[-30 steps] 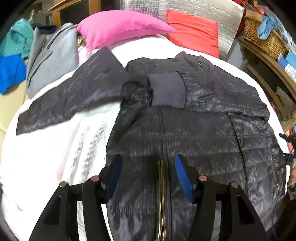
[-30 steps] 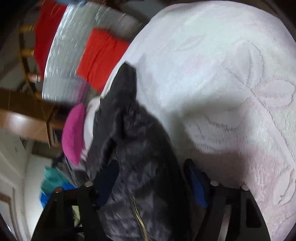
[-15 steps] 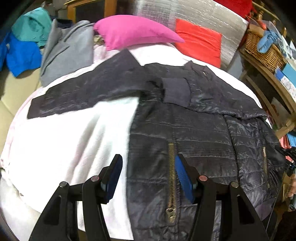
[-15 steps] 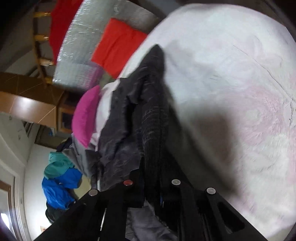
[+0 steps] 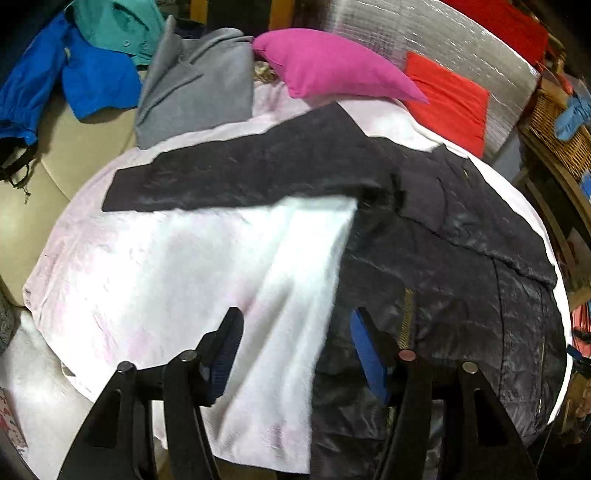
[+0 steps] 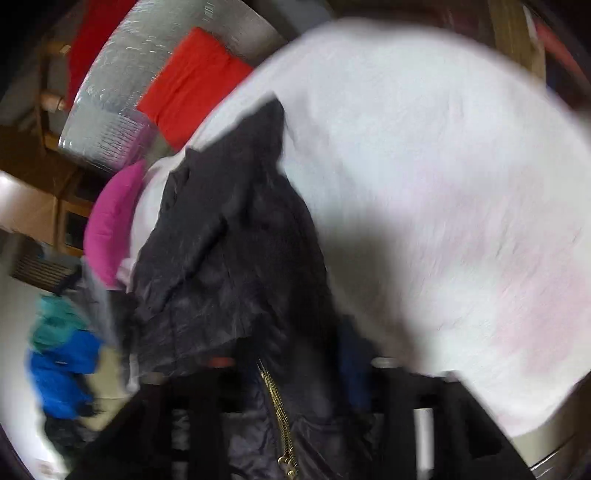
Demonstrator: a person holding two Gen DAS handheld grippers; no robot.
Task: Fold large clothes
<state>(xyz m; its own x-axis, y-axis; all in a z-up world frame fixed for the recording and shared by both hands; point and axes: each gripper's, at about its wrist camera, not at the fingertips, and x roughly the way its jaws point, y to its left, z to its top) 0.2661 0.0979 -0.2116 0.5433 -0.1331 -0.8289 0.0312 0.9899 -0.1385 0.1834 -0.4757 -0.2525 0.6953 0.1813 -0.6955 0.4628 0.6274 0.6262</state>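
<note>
A black quilted jacket [image 5: 461,266] with a gold zipper lies on a white-pink bedspread [image 5: 184,266]. Its one sleeve [image 5: 229,177] stretches out to the left. My left gripper [image 5: 295,350] is open and empty, above the jacket's left hem edge and the bedspread. In the blurred right wrist view the jacket [image 6: 236,266] is bunched and lifted between the jaws of my right gripper [image 6: 291,365], with the gold zipper [image 6: 275,398] running through the gap. The blur hides whether the right jaws press on the cloth.
A magenta pillow [image 5: 328,66] and a red pillow [image 5: 447,96] lie at the bed's head before a silver foil panel [image 5: 424,33]. Grey [image 5: 195,88], teal and blue [image 5: 88,77] clothes lie at the far left. A wicker basket [image 5: 557,122] stands at the right.
My left gripper has drifted left, from over the zipper to the jacket's left edge. My right gripper was shut on the jacket's edge; its jaws now look wider apart, and the view is blurred.
</note>
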